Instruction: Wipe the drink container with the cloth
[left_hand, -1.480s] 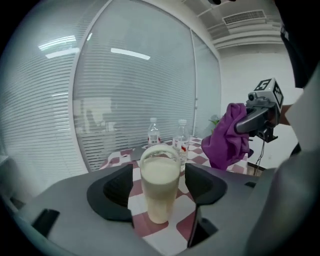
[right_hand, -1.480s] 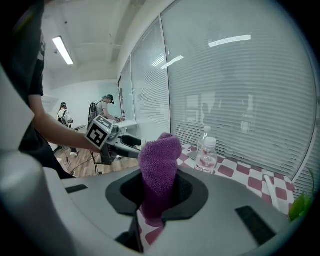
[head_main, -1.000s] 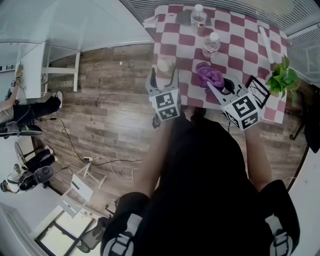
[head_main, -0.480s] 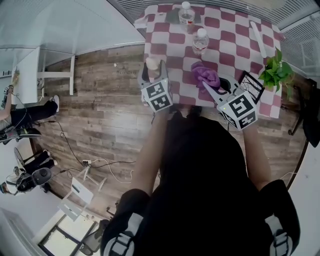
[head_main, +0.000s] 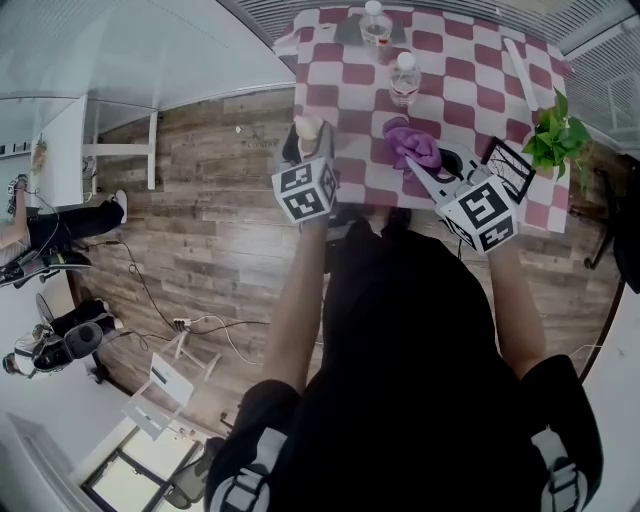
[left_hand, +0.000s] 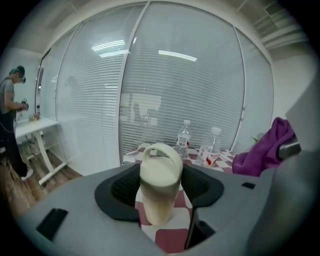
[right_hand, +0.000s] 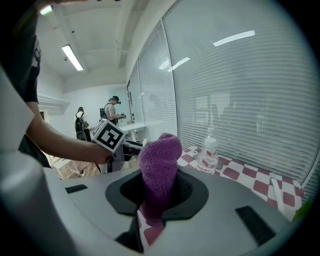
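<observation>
Drink container (left_hand: 158, 200): cream, smooth-sided, domed lid with a loop handle, upright at the table's (head_main: 470, 70) near left corner.

Left gripper (left_hand: 161, 175): jaws have just been closing with the container between them. The pads now sit against its flanks below the lid, and I read that as a hold.

Right gripper (right_hand: 161, 192): clamped on the purple cloth (right_hand: 160, 160), which stands bunched above the jaws, over the table's near edge, right of the container.

Handling, my judgement: the body looks rigid and slick, so wiping pressure could twist or tip it. It is tall for its base. I cannot tell whether it is full. The best grip is mid-body on the straight wall, not the loop or the lid's curve. The cloth is soft and nubby and will drape and drag, so short strokes.

Writing: none visible on the container. The nearer water bottle (head_main: 403, 78) and farther water bottle (head_main: 374, 22), toward the table's far side, carry labels with red marks, too small to read.
</observation>
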